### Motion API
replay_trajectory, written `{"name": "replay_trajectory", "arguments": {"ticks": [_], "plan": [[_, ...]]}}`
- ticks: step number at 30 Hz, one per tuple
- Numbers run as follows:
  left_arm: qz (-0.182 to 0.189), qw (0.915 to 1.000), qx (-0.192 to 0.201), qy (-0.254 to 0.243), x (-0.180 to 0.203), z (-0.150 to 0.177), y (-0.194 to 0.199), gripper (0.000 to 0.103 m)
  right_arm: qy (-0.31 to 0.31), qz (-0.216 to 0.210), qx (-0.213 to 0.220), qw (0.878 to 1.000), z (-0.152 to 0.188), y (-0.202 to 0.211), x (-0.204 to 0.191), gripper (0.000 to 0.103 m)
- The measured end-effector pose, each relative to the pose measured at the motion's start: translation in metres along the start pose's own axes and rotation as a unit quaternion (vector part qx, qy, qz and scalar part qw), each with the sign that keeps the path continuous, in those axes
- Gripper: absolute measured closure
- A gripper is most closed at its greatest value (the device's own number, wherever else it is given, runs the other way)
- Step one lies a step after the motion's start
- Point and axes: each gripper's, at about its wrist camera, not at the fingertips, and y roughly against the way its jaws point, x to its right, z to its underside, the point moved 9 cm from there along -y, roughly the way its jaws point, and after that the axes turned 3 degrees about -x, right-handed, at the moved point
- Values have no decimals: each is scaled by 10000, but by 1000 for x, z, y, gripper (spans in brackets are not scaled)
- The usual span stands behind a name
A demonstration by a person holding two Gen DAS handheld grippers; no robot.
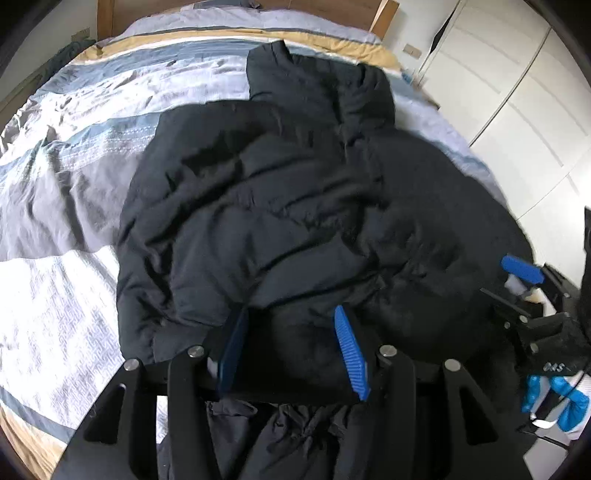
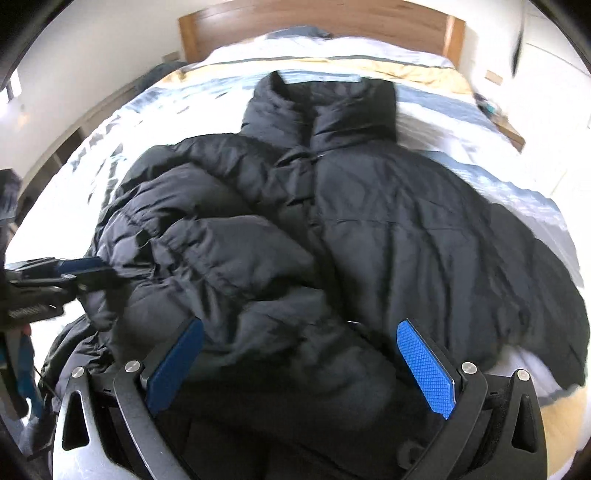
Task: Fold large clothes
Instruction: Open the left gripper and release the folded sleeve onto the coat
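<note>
Left wrist view: a black padded puffer jacket (image 1: 280, 206) lies spread on a bed covered by a striped quilt in white, grey, blue and tan (image 1: 66, 177), its collar pointing to the far wooden headboard (image 1: 107, 14). The left gripper (image 1: 291, 350) sits low at the jacket's near hem, pointing forward along the bed. Its two blue ribbed fingers (image 1: 351, 354) stand apart, released, with a bulge of jacket fabric lying between them. At the right edge, the right gripper (image 1: 522, 271) reaches in beside the jacket's right side; only one blue finger shows, so its state cannot be told here. White wardrobe doors (image 1: 517, 92) stand at the far right.

Right wrist view: the jacket (image 2: 406, 229) fills the frame, its left sleeve folded across the body. The right gripper (image 2: 299, 365) hovers over the near hem, blue textured fingers (image 2: 424, 365) spread wide, gripping nothing. At the left edge, the left gripper (image 2: 79, 271) meets the jacket's left side.
</note>
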Motion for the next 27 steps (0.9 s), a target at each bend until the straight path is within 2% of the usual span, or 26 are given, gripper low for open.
{"name": "replay_trajectory", "arguments": {"ticks": [3, 6, 9, 13, 16, 21, 27], "plan": [[-164, 9998, -95, -40, 2, 8, -6, 56, 55, -58, -245, 9997, 18, -19, 2, 1], [-194, 9997, -174, -21, 3, 13, 2, 56, -178, -14, -416, 9990, 34, -19, 25, 1], [-350, 9990, -259, -43, 4, 21, 17, 56, -182, 60, -360, 9992, 38, 0, 34, 1], [-398, 9986, -284, 198, 9, 31, 37, 56, -48, 282, -389, 9988, 44, 26, 40, 1], [-485, 9978, -258, 364, 17, 39, 53, 56, -117, 236, -425, 9988, 53, 47, 48, 1], [-496, 9962, -321, 640, 38, 54, 65, 56, -114, 251, -365, 9990, 69, 77, 66, 1], [-485, 9964, -432, 542, 75, 66, 73, 56, -130, 439, -231, 9987, 80, 109, 93, 1]]}}
